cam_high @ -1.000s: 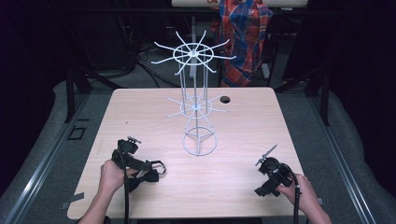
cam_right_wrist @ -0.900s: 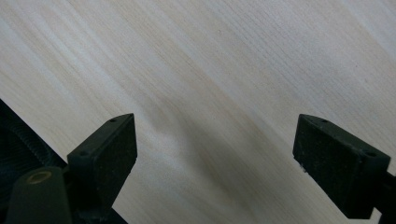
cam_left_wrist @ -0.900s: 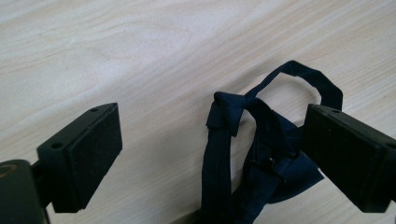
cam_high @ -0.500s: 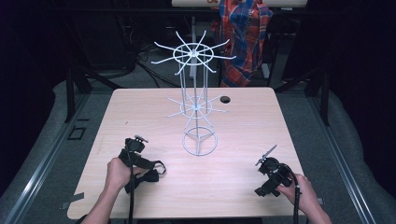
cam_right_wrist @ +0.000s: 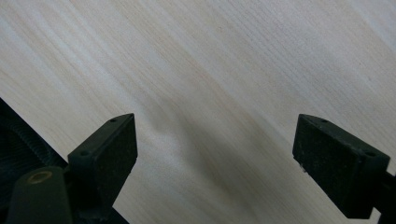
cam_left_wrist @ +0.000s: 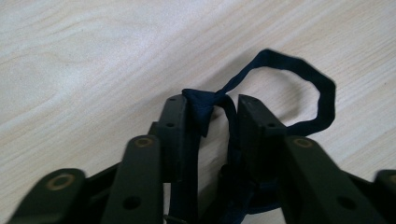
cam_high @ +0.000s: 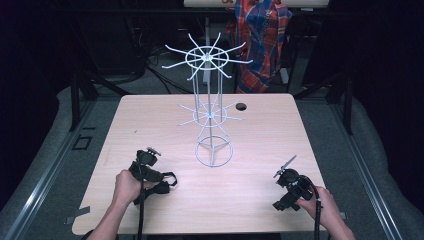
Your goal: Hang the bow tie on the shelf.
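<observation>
Dark fabric sits pinched in the left claw [cam_left_wrist: 212, 121], its jaws clamped on a knotted point of the navy strap [cam_left_wrist: 299, 88], whose loop curls out toward two o'clock in the left gripper view. A second ago that claw lay nearer the left edge of the wooden surface [cam_high: 260, 125]; now it has slid toward three o'clock, strap in tow, closing on the white wire rack [cam_high: 210, 105] that stands at the surface's middle. That shift suggests the strap is bound for one of the rack's hooks, though the lift has not begun. At five o'clock the right claw [cam_high: 285, 162] rests unmoved, jaws wide apart over bare wood.
</observation>
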The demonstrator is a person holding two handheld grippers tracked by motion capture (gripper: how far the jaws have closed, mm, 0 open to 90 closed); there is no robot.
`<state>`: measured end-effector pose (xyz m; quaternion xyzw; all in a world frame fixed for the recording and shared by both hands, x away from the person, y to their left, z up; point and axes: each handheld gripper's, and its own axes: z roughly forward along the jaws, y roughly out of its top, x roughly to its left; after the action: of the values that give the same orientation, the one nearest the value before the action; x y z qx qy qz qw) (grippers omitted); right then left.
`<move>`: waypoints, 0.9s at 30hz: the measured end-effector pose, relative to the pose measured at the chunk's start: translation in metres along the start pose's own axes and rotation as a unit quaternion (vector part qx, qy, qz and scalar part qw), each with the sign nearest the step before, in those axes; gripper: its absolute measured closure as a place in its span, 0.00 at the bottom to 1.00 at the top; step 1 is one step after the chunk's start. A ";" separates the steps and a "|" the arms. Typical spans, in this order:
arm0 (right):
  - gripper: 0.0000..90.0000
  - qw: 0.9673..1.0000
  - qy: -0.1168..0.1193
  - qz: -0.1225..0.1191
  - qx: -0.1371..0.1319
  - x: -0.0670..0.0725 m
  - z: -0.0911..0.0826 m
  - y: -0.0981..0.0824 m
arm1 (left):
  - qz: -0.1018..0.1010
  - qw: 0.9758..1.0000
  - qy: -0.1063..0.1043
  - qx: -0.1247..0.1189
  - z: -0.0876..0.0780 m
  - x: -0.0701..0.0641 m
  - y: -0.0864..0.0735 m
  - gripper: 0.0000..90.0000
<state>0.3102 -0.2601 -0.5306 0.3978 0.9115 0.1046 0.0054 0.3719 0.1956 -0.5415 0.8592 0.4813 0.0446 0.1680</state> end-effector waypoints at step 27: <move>0.15 1.000 -0.006 -0.002 0.003 0.000 -0.002 0.000 | 0.015 0.998 0.026 -0.057 -0.020 0.002 -0.003 0.93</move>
<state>0.3103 -0.2604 -0.5287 0.3963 0.9127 0.0995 0.0103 0.3659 0.2036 -0.5243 0.8536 0.4696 0.0963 0.2038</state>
